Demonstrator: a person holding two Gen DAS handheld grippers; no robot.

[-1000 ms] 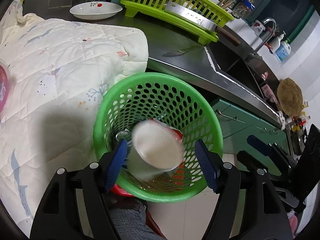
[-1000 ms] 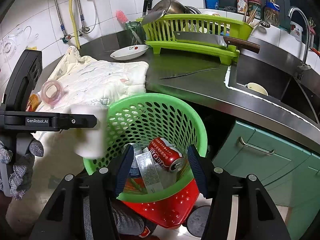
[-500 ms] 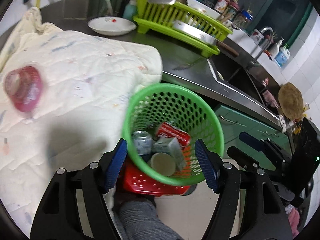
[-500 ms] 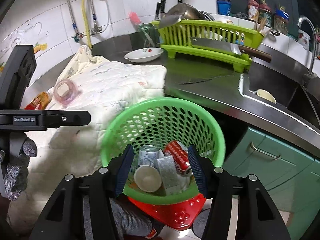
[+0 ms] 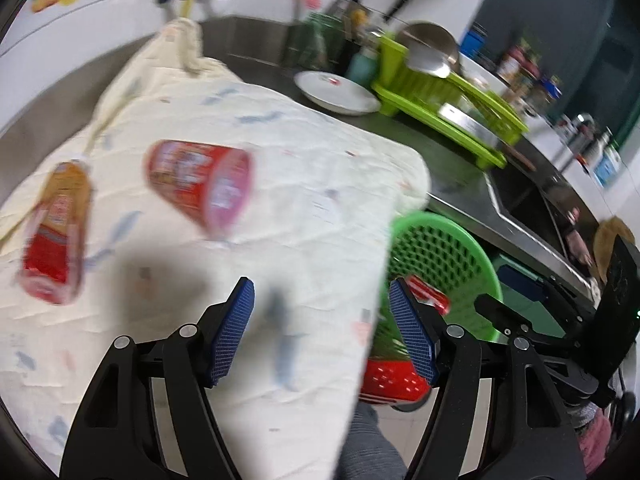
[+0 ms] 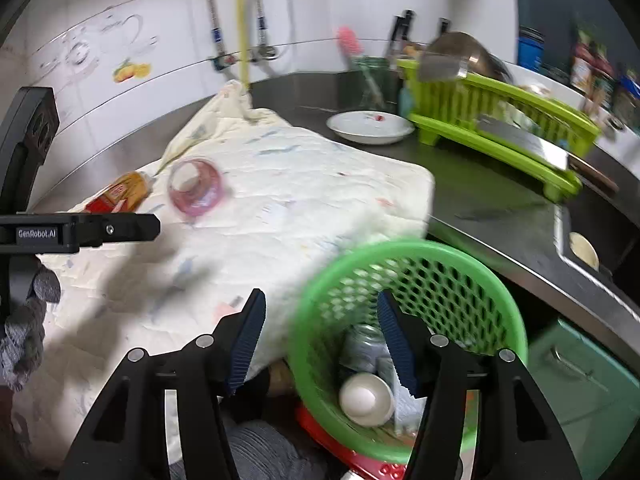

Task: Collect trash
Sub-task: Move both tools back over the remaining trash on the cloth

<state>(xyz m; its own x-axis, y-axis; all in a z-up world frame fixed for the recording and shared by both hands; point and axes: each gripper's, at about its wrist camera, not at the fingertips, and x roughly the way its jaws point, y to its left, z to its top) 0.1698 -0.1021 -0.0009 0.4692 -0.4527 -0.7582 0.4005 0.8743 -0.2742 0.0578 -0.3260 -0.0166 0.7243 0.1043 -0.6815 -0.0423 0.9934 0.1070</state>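
On the cream quilt [image 5: 248, 184] spread over the steel counter [image 6: 496, 216] lie two pieces of trash still out: a red cup [image 5: 200, 186] on its side, its long axis slanting across the cloth with the open mouth turned toward the near right in the left wrist view, and just left of it a red and orange packet [image 5: 56, 236] lying lengthwise, narrow end pointing away toward the wall. They sit near each other but apart.

Below the quilt's edge stands one green mesh basket [image 6: 472, 276], resting on something red. Inside it I count a white cup [image 6: 366, 398] on its side, mouth facing up and out, a red can [image 5: 426, 294], and a silvery can, blurred.

The left gripper [image 5: 322, 330] hangs over the quilt with its jaws well apart, nothing between them. The right gripper [image 6: 320, 340] hovers at the basket's near rim; its jaws are opening, touching nothing.

One white dish [image 6: 370, 126] and one lime drying rack [image 6: 496, 120] sit farther back.
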